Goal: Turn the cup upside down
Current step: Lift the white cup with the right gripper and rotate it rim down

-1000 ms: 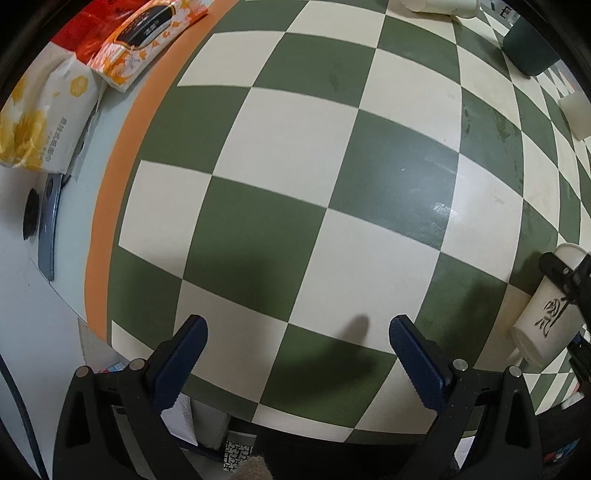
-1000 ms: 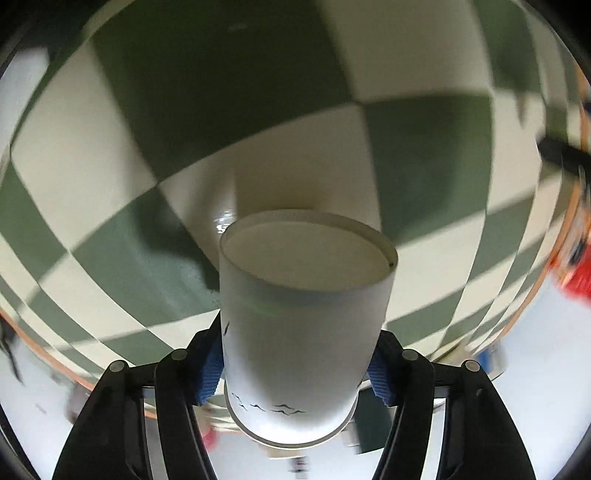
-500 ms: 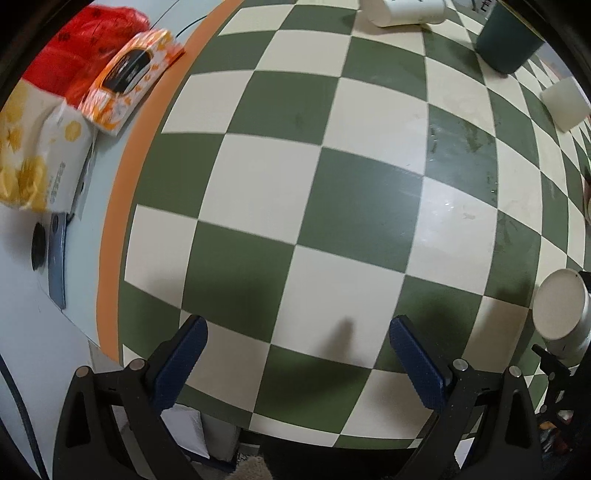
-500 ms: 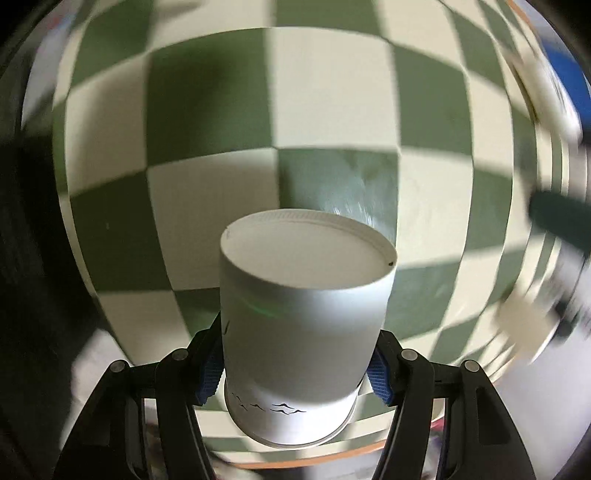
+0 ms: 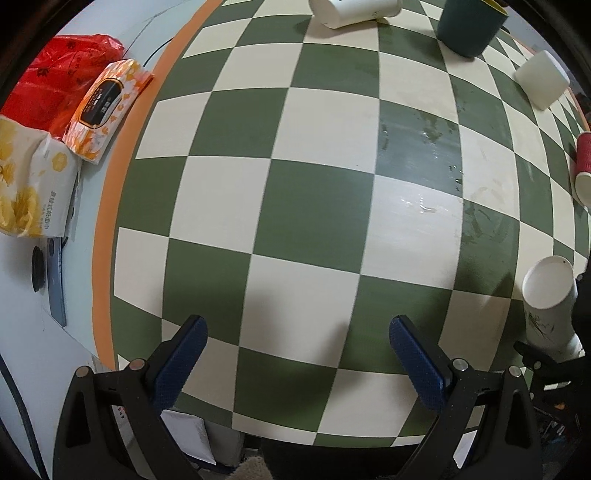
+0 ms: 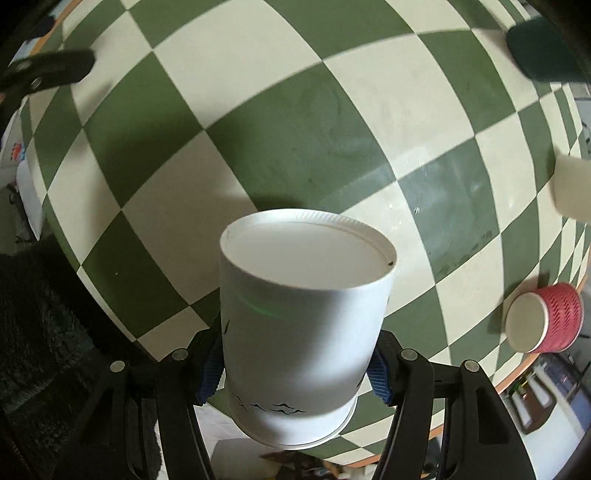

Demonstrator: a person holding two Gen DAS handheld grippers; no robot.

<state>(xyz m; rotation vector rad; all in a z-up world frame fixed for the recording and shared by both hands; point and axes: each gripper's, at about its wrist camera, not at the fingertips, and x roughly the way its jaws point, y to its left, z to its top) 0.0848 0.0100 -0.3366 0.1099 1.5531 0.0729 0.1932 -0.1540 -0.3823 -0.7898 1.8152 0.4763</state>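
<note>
My right gripper [image 6: 295, 365] is shut on a white paper cup [image 6: 303, 317] with small black bird marks near its rim. The cup is held above the checkered tablecloth [image 6: 258, 155] with its flat base pointing forward, away from the camera, and its rim toward the camera. The same cup [image 5: 548, 299] shows at the right edge of the left wrist view, held in the air. My left gripper [image 5: 299, 354] is open and empty above the near part of the cloth [image 5: 295, 184].
A white cup lying on its side [image 5: 354, 13], a dark green cup [image 5: 471, 26], a white cup [image 5: 543, 79] and a red ribbed cup [image 5: 583, 166] stand around the far and right side. Tissue packs [image 5: 107, 107] and a red bag [image 5: 55, 81] lie left, off the cloth.
The right gripper has swung the held cup round over the table; the view behind it turned. The left gripper has pulled back and up, showing more of the table.
</note>
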